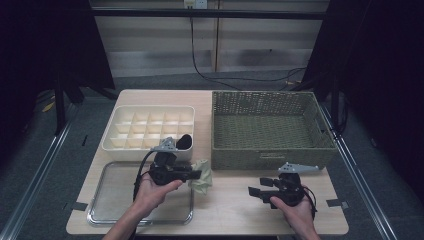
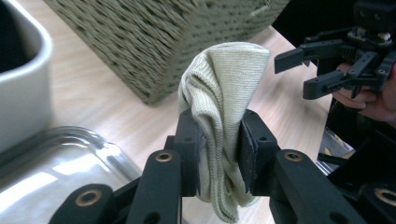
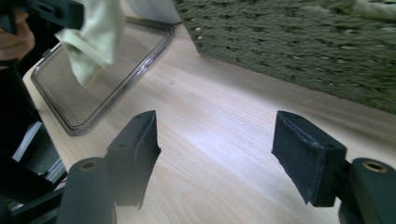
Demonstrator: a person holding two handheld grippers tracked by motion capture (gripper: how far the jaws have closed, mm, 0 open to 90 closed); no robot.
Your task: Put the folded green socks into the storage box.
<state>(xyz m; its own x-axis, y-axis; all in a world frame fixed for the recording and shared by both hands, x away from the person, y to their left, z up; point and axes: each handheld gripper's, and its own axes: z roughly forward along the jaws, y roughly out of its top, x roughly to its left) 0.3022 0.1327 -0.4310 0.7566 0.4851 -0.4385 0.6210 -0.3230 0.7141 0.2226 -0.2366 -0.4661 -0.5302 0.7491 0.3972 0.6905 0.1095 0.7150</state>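
Item: pale green knitted sock (image 2: 219, 116), bunched and pinched between the jaws of the left gripper (image 2: 218, 154), held above the table (image 1: 235, 200) between the metal tray (image 1: 107, 200) and the wicker basket (image 1: 270, 160). Right gripper (image 3: 215, 158): jaws spread, nothing held.

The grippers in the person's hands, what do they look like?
Both the left gripper and the right gripper are black, each with two flat-sided jaws joined by brass-coloured pins. A grey three-cornered plate sits on top of each one, and a black cable trails from the left one. The forearms are bare, with no sleeves.
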